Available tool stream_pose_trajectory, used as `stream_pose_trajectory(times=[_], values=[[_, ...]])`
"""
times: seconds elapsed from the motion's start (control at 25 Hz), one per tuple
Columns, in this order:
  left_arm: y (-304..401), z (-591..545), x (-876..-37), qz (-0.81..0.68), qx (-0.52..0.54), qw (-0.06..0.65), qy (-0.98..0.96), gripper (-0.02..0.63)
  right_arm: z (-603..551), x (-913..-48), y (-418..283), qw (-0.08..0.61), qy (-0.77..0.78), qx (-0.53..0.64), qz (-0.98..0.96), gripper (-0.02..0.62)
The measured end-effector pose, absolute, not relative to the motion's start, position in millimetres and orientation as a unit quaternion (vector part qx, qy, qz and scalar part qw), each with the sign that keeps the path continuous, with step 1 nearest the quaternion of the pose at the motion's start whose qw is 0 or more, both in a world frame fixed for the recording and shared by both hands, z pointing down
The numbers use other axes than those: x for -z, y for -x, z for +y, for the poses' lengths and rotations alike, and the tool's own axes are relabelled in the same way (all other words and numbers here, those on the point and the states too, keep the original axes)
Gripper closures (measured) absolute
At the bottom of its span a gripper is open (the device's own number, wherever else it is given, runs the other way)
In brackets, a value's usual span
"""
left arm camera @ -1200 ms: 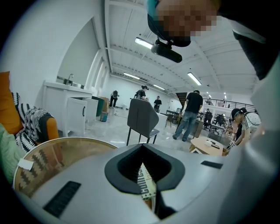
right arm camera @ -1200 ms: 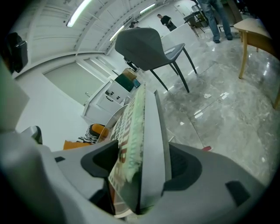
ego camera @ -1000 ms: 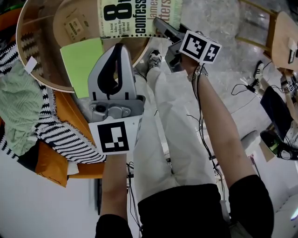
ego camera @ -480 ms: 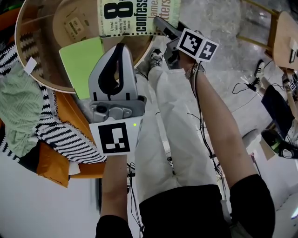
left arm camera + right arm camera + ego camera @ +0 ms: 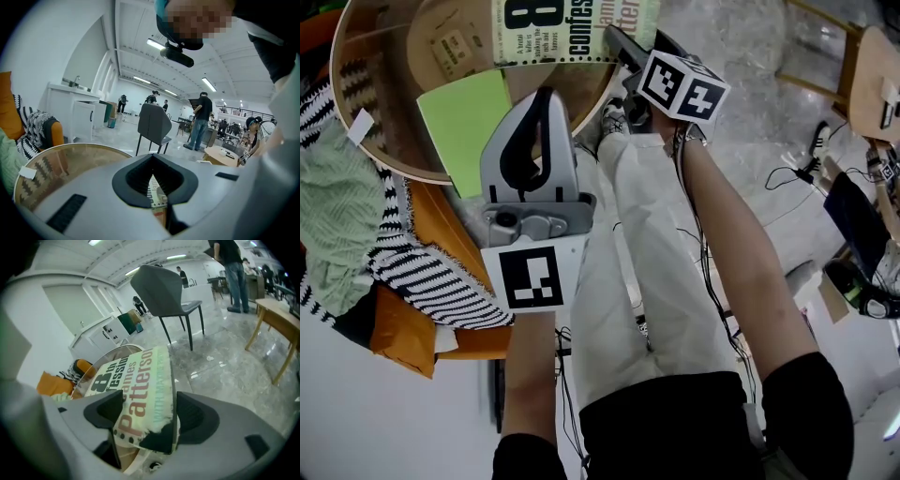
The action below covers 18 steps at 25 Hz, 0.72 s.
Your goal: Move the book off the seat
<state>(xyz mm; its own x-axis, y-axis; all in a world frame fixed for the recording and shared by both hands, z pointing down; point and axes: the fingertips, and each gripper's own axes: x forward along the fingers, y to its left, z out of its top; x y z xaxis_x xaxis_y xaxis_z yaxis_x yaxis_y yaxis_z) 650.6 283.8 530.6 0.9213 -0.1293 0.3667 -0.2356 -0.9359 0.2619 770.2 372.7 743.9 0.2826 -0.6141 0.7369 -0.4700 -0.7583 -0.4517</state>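
Head view: orange sofa seat w/ striped throws, 8 o'clock, has no book on it. The round glass-topped wood table at 11 carries the cream paperback book w/ black-and-red lettering, at 12. Job looks nearly done; only backing off is left, I'd judge. On the right gripper the fingers have just been opening and are now wide, book corner loose btwn them; only the right gripper view shows that. On the left gripper the fingers are together, empty.

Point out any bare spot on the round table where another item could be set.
The round table is bare between its left rim, the green sheet and the book. Its right side is crowded by those two. The striped blanket and green knit cover the orange seat, leaving no flat room there.
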Motion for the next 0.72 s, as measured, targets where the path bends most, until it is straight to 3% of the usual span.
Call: stream_pose_trajectory(times=[0.44, 0.72], values=[[-637, 280, -523, -0.106, -0.169, 0.148, -0.969, 0.596, 374, -734, -769, -0.003, 0.809, 0.485, 0.333, 0.245], [-626, 281, -507, -0.109, -0.161, 0.139, -0.971, 0.596, 380, -705, -760, -0.005, 0.823, 0.451, 0.345, 0.245]])
